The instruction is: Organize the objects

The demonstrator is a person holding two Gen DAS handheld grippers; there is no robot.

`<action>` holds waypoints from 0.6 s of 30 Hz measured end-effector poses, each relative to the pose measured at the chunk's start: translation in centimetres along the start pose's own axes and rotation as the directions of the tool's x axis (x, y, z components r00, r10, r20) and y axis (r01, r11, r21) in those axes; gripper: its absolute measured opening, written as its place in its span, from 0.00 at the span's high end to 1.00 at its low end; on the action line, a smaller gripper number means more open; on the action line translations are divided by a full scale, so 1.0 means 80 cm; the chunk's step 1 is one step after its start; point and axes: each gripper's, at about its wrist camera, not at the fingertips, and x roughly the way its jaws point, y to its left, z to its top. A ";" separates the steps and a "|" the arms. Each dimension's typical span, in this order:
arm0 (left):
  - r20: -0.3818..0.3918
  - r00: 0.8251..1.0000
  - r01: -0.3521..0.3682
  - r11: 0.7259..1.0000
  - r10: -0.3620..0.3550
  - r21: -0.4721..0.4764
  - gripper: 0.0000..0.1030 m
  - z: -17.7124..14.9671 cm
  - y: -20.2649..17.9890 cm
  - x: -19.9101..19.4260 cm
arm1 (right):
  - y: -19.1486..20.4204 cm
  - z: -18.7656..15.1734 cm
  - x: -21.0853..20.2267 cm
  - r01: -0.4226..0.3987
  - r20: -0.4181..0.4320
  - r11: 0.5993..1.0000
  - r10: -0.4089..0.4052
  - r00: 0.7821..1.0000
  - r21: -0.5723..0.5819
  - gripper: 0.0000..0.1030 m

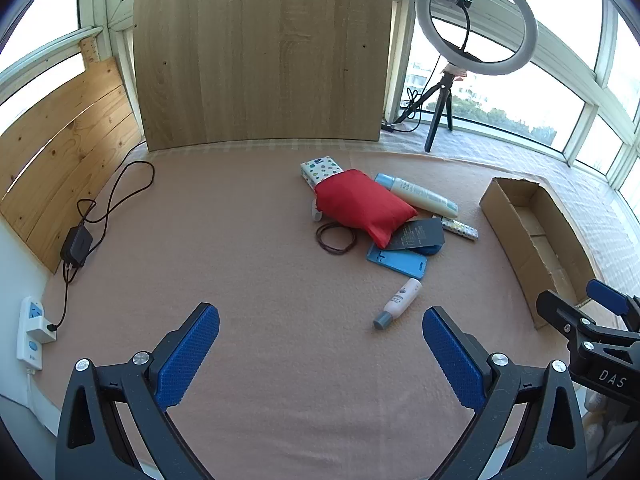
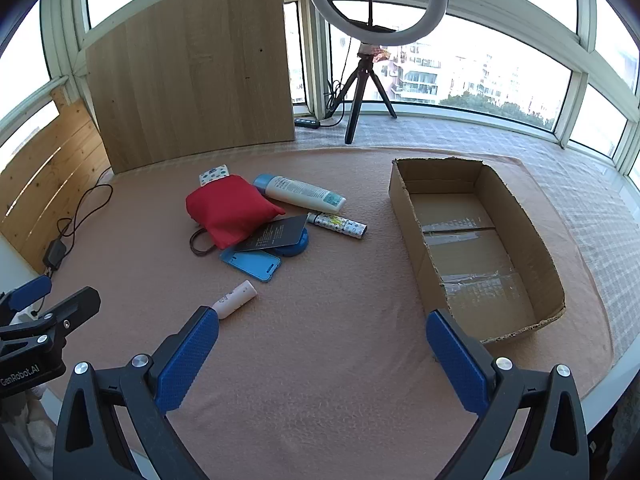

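A pinkish cloth-covered table (image 2: 340,360) is spread beneath both grippers. A tall wooden board (image 1: 260,56) is propped upright at the far edge, straight ahead of the left gripper (image 1: 320,354), and a ring light on a tripod (image 2: 376,8) is stood beyond the table, ahead of the right gripper (image 2: 322,356).

An open cardboard box (image 2: 404,200) is laid ahead and to the right of the right gripper, its near corner just beyond the right fingertip; only tape strips are seen on its floor. In the left wrist view the same box is placed to the far right, next to the other gripper's tip.

The clutter is gathered ahead of the left gripper and slightly right, and ahead-left of the right gripper. A red pouch (image 2: 230,208) is laid over a patterned packet (image 1: 320,168) at its far end. A cream bottle with a blue cap (image 2: 300,192) is set just right of the pouch. A dark card (image 2: 276,234) is rested on a round blue item (mostly hidden) and on the pouch's near corner, with a blue phone case (image 2: 252,264) just nearer. A patterned tube (image 2: 340,226) is placed right of the card, and a brown hair tie (image 1: 335,238) is tucked at the pouch's left edge. A small pink bottle (image 2: 236,300) is found nearest, just beyond the right gripper's left fingertip.

Both grippers are held wide apart with nothing between the blue pads.
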 end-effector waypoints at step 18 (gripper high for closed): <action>-0.001 1.000 0.001 1.000 -0.001 0.005 0.00 -0.002 -0.005 0.000 | 0.001 0.000 0.002 -0.001 -0.001 1.000 0.001 1.000 -0.003 0.00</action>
